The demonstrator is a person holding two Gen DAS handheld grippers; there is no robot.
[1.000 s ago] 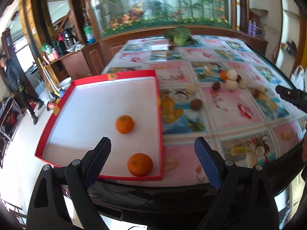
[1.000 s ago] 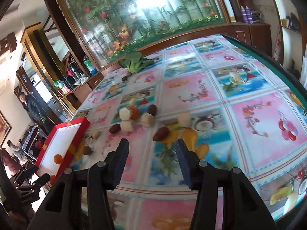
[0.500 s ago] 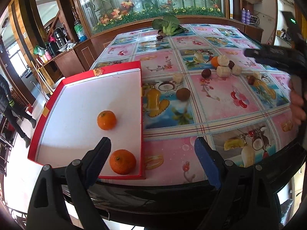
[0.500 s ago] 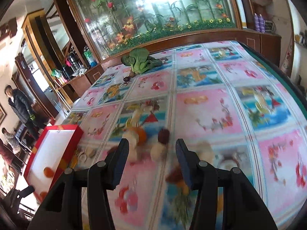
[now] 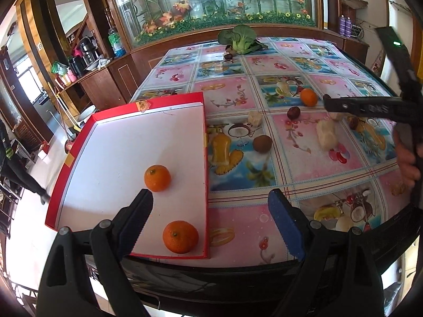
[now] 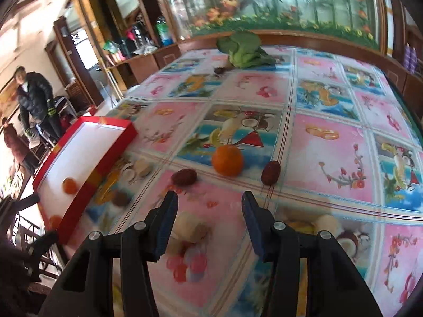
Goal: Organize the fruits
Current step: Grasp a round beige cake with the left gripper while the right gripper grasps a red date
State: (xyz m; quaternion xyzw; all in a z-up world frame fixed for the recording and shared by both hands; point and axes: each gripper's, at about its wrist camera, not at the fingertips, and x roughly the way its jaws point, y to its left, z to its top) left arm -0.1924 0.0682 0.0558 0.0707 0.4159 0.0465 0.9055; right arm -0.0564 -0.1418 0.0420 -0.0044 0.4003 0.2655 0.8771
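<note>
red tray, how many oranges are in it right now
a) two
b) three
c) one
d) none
a) The left wrist view shows two oranges lying on the white floor of the red tray: one near its middle and one at the near corner. A third orange sits out on the tablecloth, beyond the tray.
</note>
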